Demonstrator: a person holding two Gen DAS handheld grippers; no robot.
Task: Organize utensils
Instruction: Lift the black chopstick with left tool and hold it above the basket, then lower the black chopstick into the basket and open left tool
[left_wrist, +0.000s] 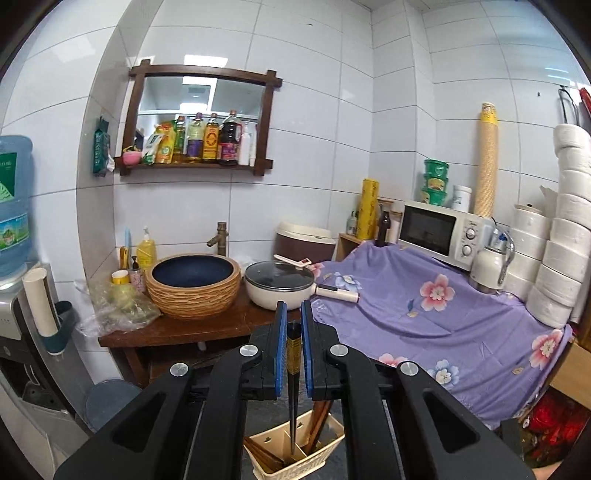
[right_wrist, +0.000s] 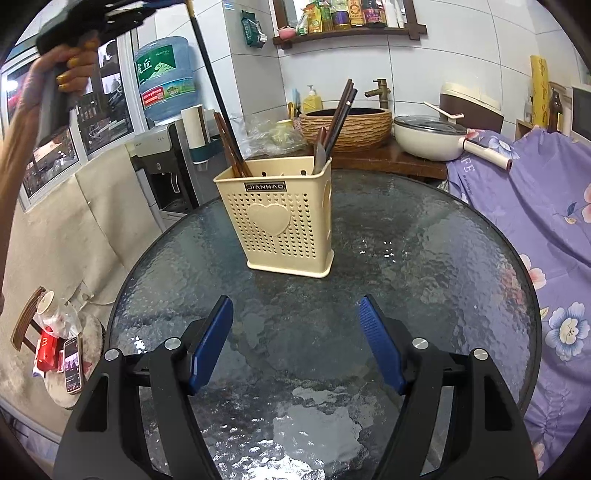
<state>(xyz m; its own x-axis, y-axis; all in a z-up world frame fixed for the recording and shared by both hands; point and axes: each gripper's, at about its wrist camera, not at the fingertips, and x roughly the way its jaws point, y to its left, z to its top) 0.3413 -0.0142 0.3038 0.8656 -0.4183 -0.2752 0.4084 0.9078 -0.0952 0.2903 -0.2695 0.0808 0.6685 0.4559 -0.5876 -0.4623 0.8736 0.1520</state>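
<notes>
Left gripper clamped on a dark chopstick with a yellow band, held near its blunt top end; long axis close to vertical, thin tip pointing down, hanging over the cream utensil holder with its tip seen against the holder's inside. Seen only from the left wrist: the pads pressing the chopstick from both sides, and the holder's inner dividers with brown sticks leaning in two of them. Seen only from the right wrist: the same chopstick as a long dark line slanting from the raised left gripper at upper left down toward the holder, its lower end hidden behind the brown sticks at the rim; the holder upright on the round glass table, with several dark chopsticks leaning up to the right in its right compartment. Right gripper spread wide over bare glass, nothing between the pads, well short of the holder.
</notes>
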